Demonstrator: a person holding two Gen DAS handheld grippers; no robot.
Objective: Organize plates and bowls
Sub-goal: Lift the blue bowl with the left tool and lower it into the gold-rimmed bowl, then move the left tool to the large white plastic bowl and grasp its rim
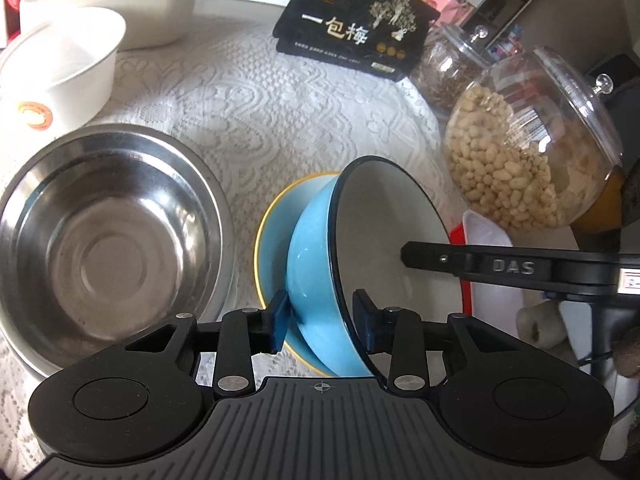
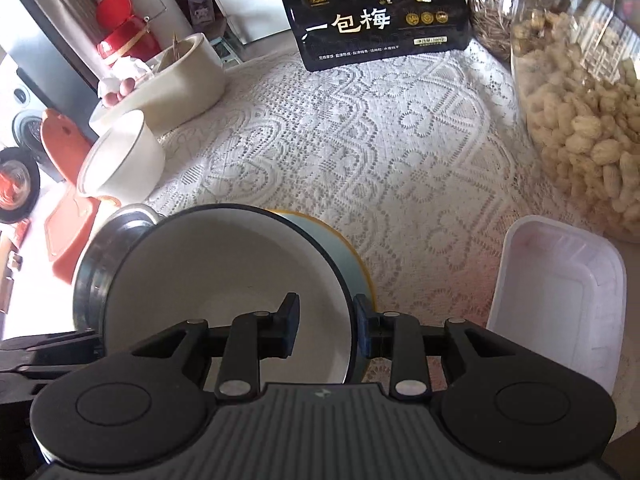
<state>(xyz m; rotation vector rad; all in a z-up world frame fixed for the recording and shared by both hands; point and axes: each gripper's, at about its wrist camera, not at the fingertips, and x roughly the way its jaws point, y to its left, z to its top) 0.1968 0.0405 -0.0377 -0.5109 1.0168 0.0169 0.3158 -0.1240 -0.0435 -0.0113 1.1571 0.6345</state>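
Observation:
A blue bowl (image 1: 312, 248) with a white inside and a dark rim stands tilted on its side in a shallower blue dish with a yellow rim (image 1: 272, 232). My left gripper (image 1: 322, 322) straddles the bowl's near wall, one pad on the blue outside and one inside, shut on it. A finger (image 1: 440, 258) of the right gripper reaches in from the right. In the right wrist view my right gripper (image 2: 326, 322) is shut on the same bowl (image 2: 224, 272), over the rim. A steel bowl (image 1: 104, 232) sits to the left.
A lace cloth (image 2: 400, 140) covers the table. A white bowl (image 1: 68, 60) and a cream pot (image 1: 152, 8) stand at the back left, a black box (image 1: 352, 28) at the back. A peanut jar (image 1: 520, 152) and a white plastic tray (image 2: 560, 304) crowd the right.

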